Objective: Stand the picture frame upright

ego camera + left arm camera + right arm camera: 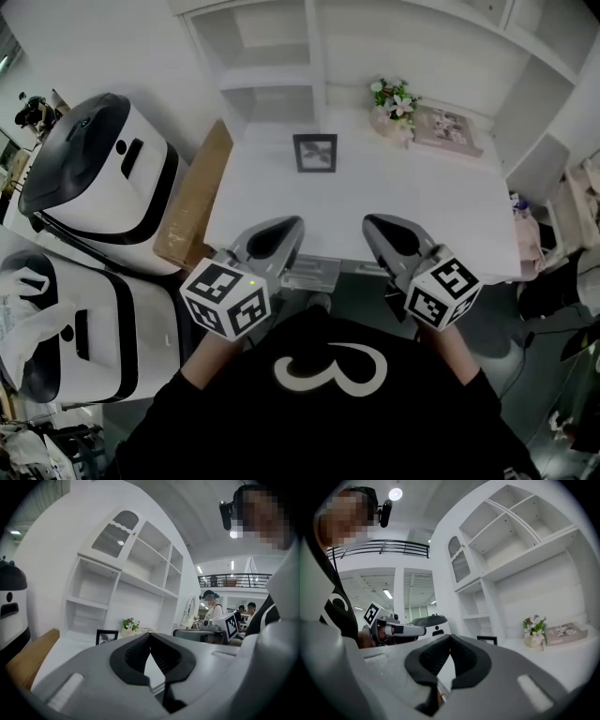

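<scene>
Looking down: at lower centre-left, the left gripper (284,228) is closed tight on nothing. Higher, mid-frame, the small dark picture frame (315,153) already stands upright on the white desk (441,206), well apart from both grippers. Further right, the right gripper (380,228) is closed and empty too. The frame looks light, stiff, probably glass-fronted; its side edges seem the safest hold.

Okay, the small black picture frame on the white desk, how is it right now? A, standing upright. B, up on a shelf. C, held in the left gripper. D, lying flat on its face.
A: the small black picture frame stands upright on the white desk, with nothing touching it.
</scene>
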`<state>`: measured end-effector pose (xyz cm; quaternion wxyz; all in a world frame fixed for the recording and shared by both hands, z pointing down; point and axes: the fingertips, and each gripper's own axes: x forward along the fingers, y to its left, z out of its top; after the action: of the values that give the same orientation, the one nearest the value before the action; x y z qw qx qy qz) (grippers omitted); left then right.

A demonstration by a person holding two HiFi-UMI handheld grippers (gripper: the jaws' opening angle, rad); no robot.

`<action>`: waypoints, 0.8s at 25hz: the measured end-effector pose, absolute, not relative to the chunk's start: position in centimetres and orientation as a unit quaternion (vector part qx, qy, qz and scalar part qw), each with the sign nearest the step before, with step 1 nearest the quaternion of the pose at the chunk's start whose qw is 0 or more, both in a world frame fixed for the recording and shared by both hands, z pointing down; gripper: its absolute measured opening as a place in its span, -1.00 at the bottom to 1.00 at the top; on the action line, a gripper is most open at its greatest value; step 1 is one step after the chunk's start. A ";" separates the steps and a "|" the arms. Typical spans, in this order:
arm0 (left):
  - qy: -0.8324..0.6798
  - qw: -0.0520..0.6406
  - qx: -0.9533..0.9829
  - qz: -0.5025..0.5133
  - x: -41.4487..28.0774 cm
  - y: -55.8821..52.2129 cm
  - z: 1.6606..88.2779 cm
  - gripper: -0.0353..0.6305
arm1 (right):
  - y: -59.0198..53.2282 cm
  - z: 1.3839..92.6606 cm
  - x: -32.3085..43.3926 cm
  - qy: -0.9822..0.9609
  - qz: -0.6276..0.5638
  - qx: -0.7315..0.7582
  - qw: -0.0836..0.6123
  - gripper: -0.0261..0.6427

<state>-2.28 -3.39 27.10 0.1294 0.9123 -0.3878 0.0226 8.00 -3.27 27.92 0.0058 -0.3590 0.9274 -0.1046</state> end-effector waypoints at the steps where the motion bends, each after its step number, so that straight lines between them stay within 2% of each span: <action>1: -0.387 0.128 0.913 0.023 -2.2 -3.0 27.0 -0.86 | -2.9 27.8 7.9 0.928 -0.103 -0.358 0.009 -0.91; 20: -0.388 0.112 0.914 0.049 -1.3 -0.6 26.9 -0.86 | -0.3 27.9 8.4 0.928 -0.106 -0.358 0.000 -0.91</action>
<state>-1.32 -0.55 26.87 0.1115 0.9137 -0.3876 0.0490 8.43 -0.26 27.92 -0.0003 -0.3583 0.9276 -0.1056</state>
